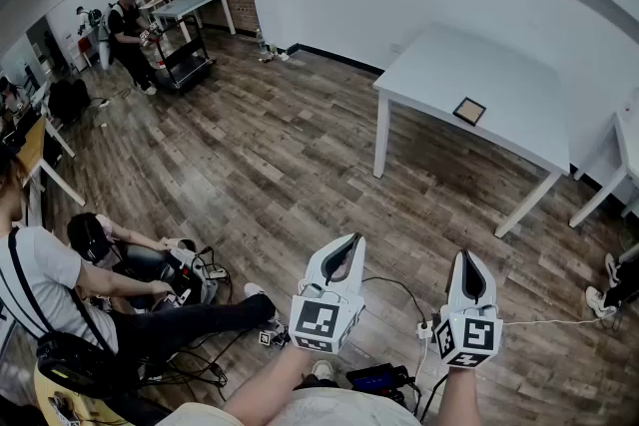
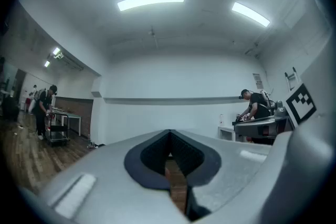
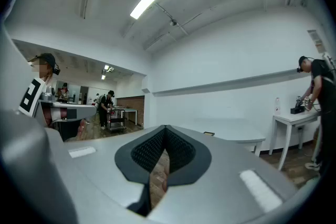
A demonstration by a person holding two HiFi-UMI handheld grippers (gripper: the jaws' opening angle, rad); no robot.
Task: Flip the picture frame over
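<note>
Picture frame (image 1: 469, 111) lies flat on the white table (image 1: 439, 65), near its right-hand front edge, nothing else on the top. Well apart from both grippers, with wood floor (image 1: 270, 175) between.

Left gripper (image 1: 351, 240): head view has it low centre, pointing level toward the table. Its own view (image 2: 169, 136) shows the pad tips meeting, only a sliver of floor through the slot below them. Closed, nothing in it.

Right gripper (image 1: 466, 257): beside the left one, same heading. Its own view (image 3: 165, 131) shows the pads together, closed on nothing.

View differences:
- The head view alone gives the layout: the table against the wall, a seated person (image 1: 60, 294) at lower left, cables on the floor.
- The right gripper view catches the frame (image 3: 209, 134) as a small dark sliver on the tabletop (image 3: 231, 131), seen edge-on; which face is up I can't tell. It also shows a person (image 3: 315, 97) standing at a small table on the right.
- The left gripper view shows the back wall and ceiling lights (image 2: 150, 0), plus a person at a cart (image 2: 44, 110) far left.
</note>
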